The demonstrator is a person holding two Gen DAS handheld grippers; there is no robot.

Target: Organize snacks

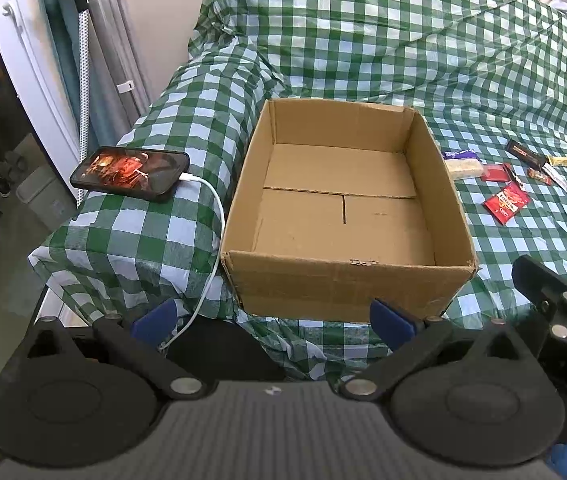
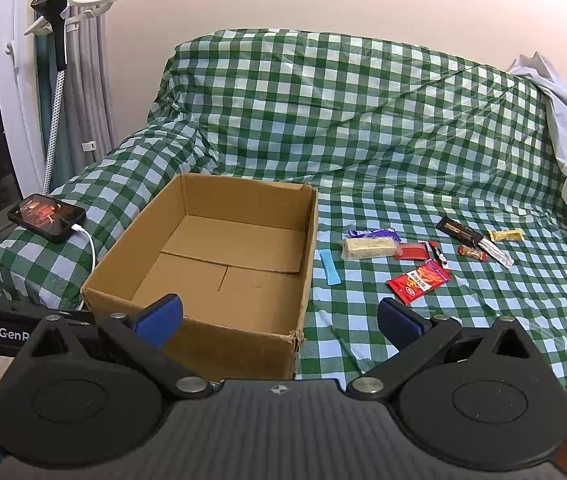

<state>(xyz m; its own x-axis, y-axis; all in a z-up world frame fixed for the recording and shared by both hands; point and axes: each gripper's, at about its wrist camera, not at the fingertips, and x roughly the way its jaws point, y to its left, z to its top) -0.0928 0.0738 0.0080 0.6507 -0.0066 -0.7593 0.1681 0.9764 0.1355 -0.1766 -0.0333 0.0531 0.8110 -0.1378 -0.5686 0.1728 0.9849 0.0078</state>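
Hovering wide open and empty, left gripper (image 1: 273, 320) faces the cardboard box (image 1: 347, 284) on the checked sofa cover (image 1: 363, 40) | right gripper (image 2: 279, 316), jaws fully apart, holds nothing; snacks (image 2: 419, 276) lie scattered just right of the box.

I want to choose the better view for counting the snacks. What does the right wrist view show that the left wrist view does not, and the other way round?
Only the right wrist view shows the light blue stick packet lying beside the box; in the left view the box wall hides it.

Only the left wrist view shows the floor at the left with a grey bin.

Both show the empty cardboard box, the snacks including the red packet, the charging phone, the checked cloth, and open jaws holding nothing: left gripper, right gripper.
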